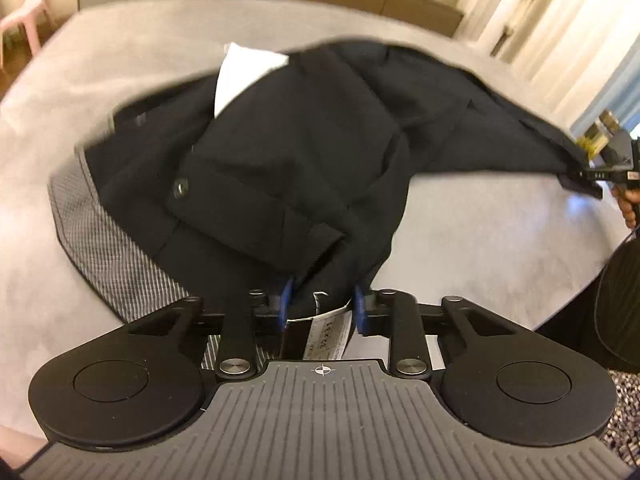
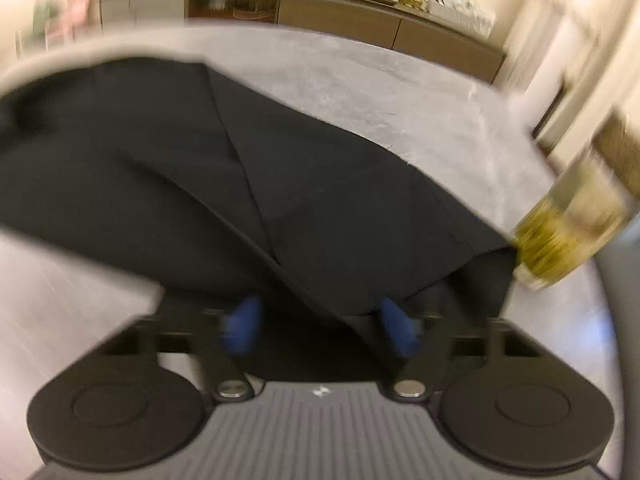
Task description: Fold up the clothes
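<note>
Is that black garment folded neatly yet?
Not yet. The black garment is bunched, one end stretched up by the right hand-held gripper.

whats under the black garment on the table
Under the black garment, a grey checked cloth shows at its left edge and a white piece pokes out at the far side. How far either extends beneath is hidden.

A black garment [image 1: 304, 168] lies bunched and partly lifted over the grey bench [image 1: 120, 60]. It is dark woven cloth with a small round button on its left part, seams and folds across it, and a white label at its near edge. Its right end stretches out, raised off the bench. In the right wrist view it is blurred, one long crease running down it.
</note>
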